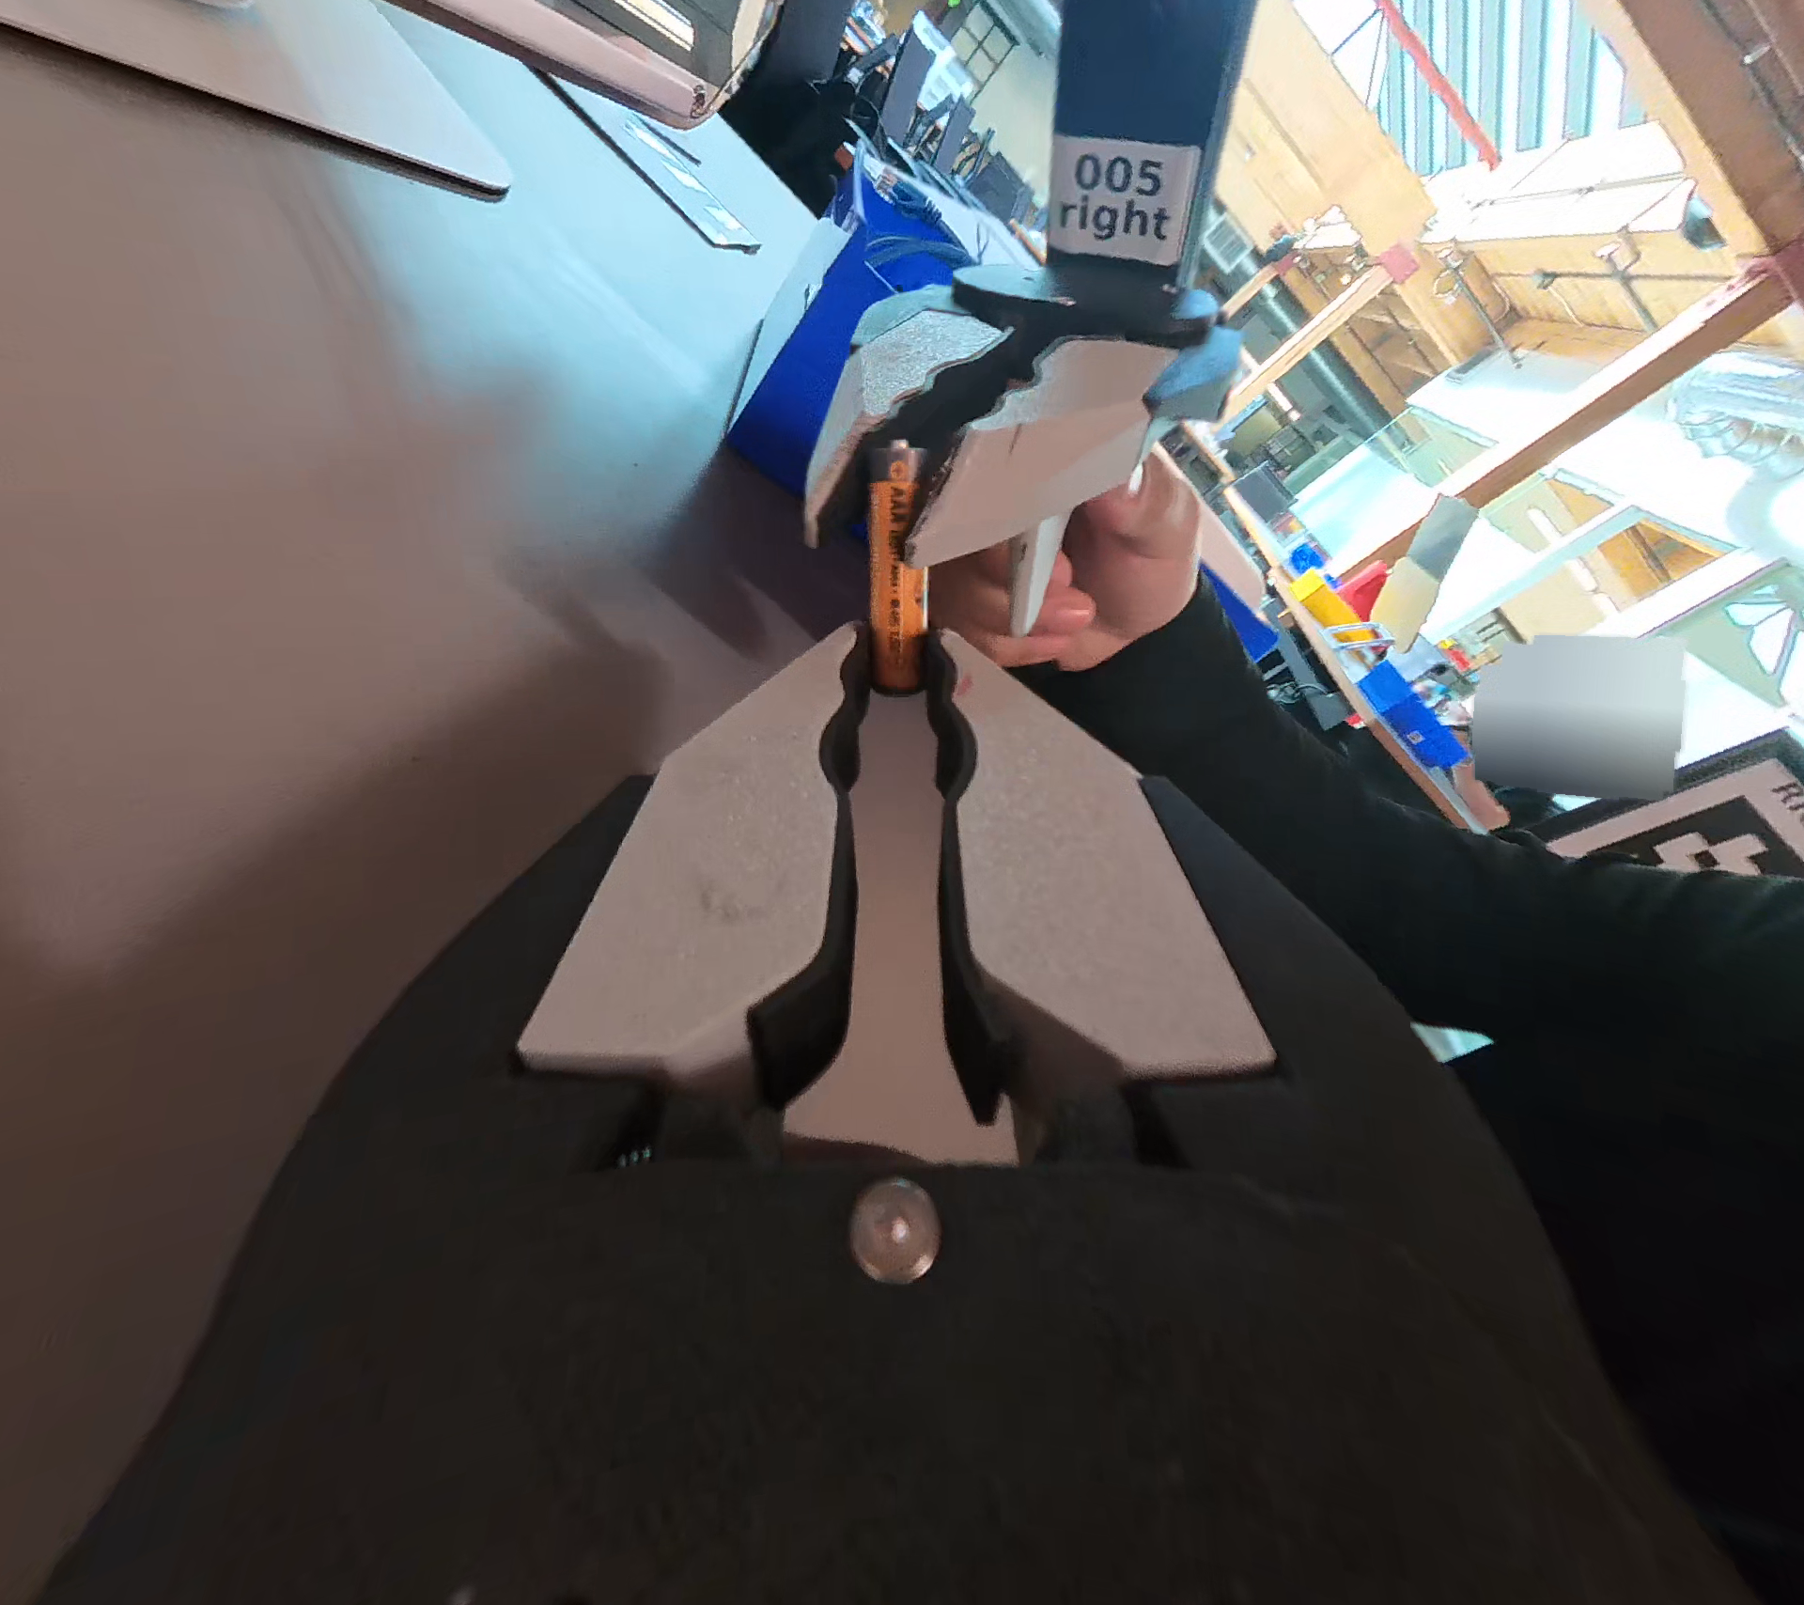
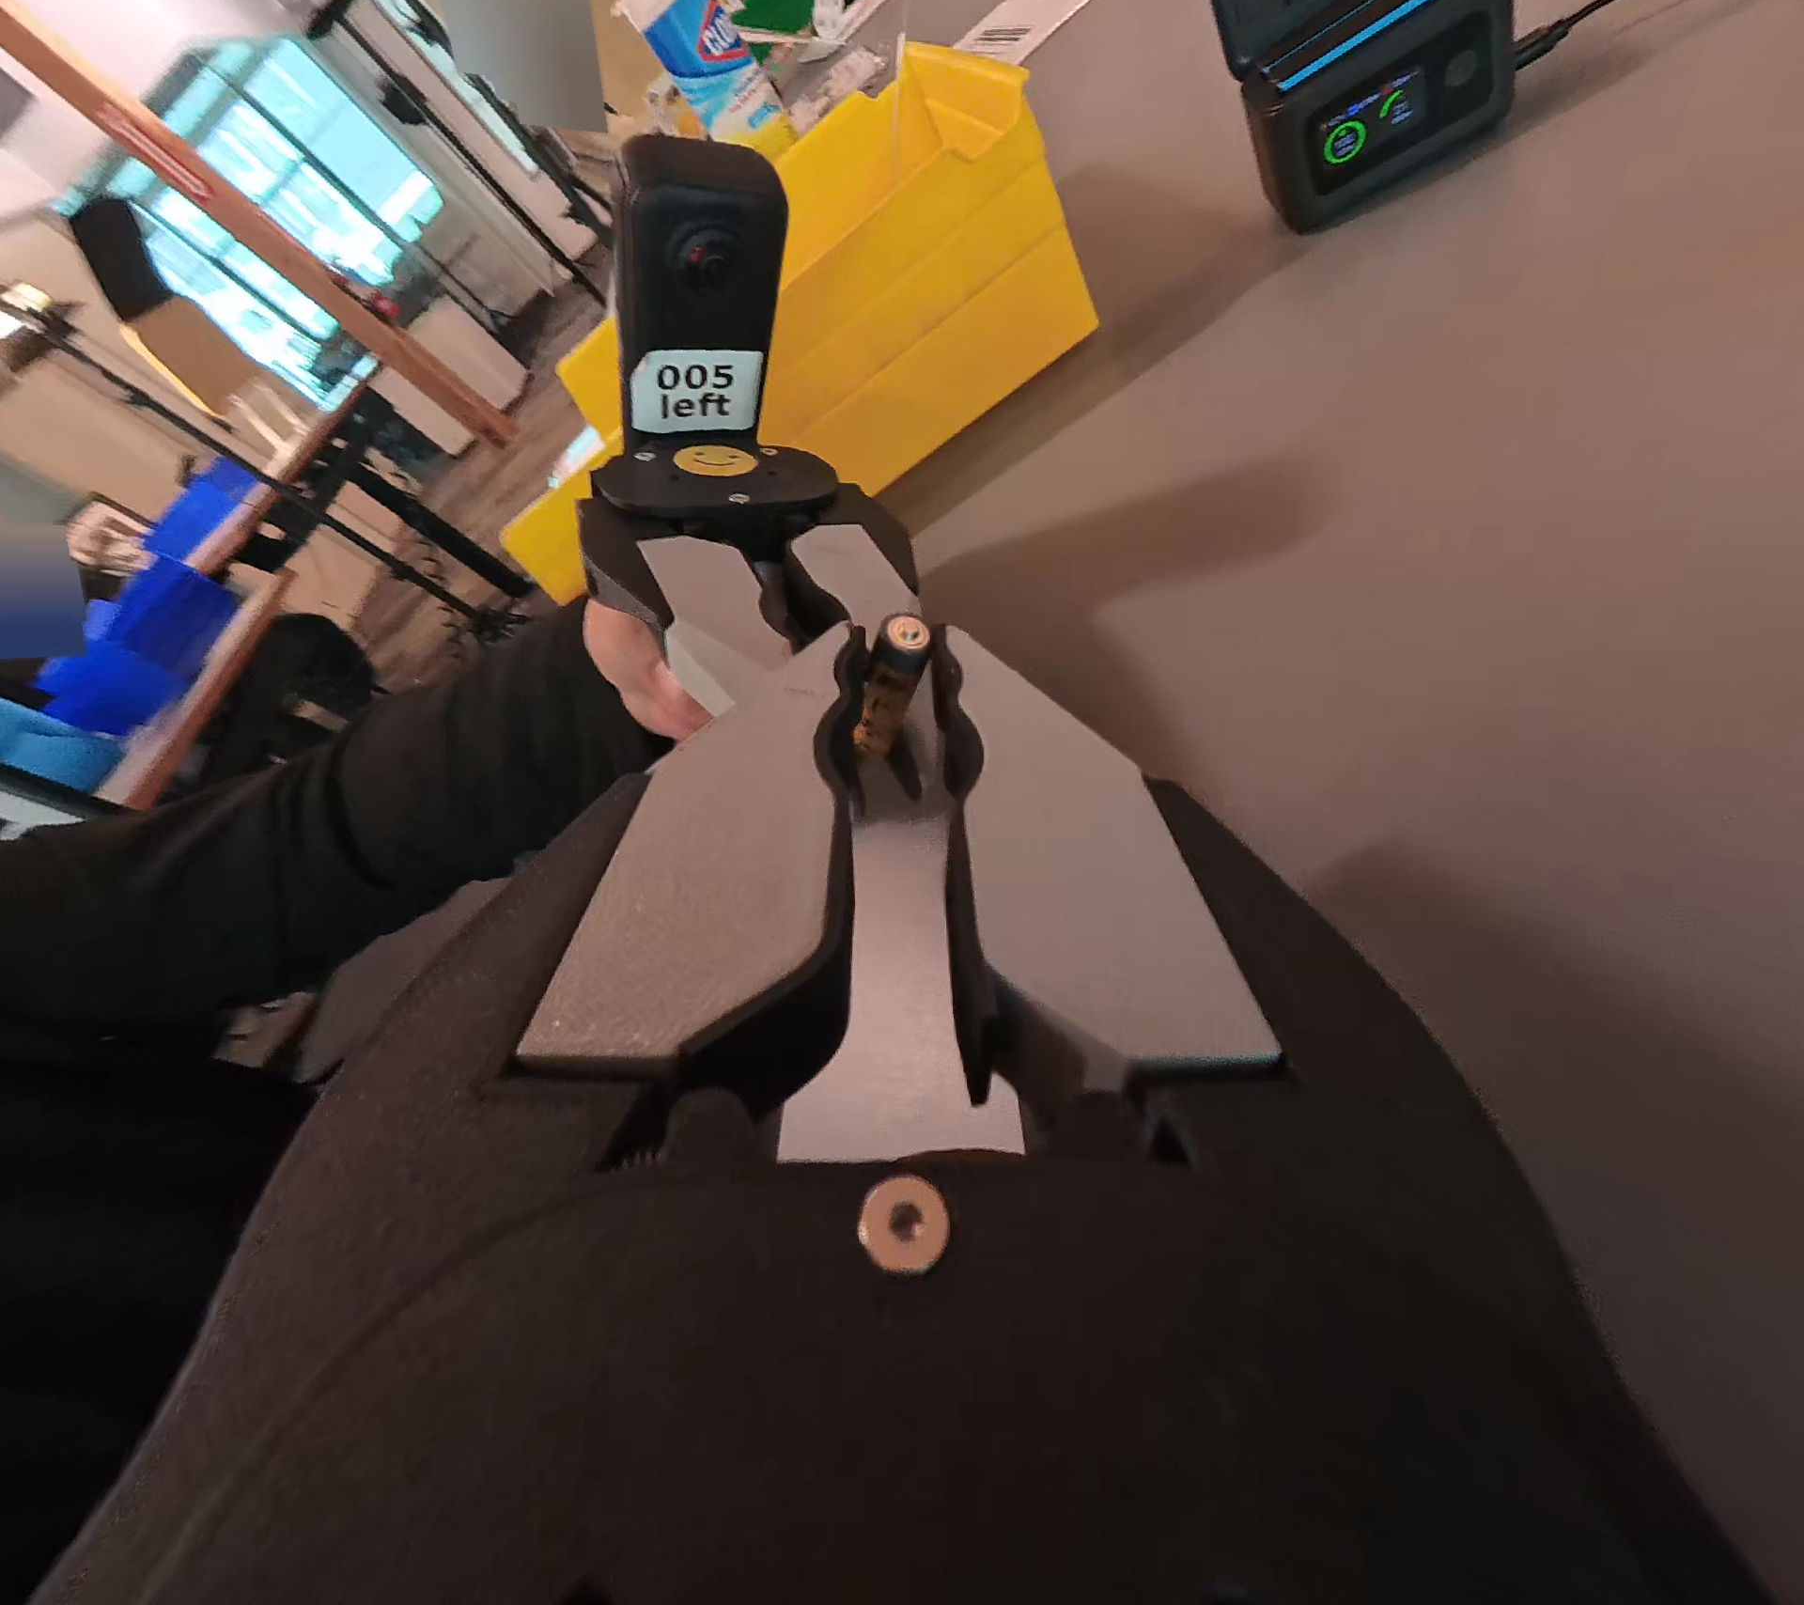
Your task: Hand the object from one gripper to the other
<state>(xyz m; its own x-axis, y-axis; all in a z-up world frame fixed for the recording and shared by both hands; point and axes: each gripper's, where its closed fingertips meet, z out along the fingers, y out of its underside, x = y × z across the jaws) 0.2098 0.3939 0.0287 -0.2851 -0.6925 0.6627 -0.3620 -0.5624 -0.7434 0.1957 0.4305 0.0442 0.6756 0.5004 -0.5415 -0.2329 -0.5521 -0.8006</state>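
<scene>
Battery: a slim orange-and-black battery [image 1: 896,582] stands on end in mid-air between two hand-held grippers, above a grey table [image 1: 293,484]
Left gripper: the left gripper [image 1: 896,660] has its grey fingers [image 1: 761,787] drawn nearly together, tips pinching the lower end of the battery; only the bottom of the cell sits between the dark wavy pads
Right gripper: in the left wrist view the right gripper [image 1: 864,523] comes down from above, its fingertips on either side of the battery's upper end; the near finger overlaps the cell's top half
Right gripper, own view: the right gripper [image 2: 893,645] shows the battery [image 2: 890,684] lodged between its tips, metal cap facing the camera, with a narrow gap beside the cell on the right-hand finger; whether both pads press on it I cannot tell
Left gripper, from across: the left gripper [image 2: 781,631] sits just beyond and to the left of the right fingertips, its own tips hidden behind them
Hands: a hand [image 1: 1103,582] in a black sleeve wraps the right gripper's white trigger
Background: a yellow bin [image 2: 927,289] lies beyond the fingers, a dark charging case [image 2: 1367,84] with its lid up farther right
</scene>
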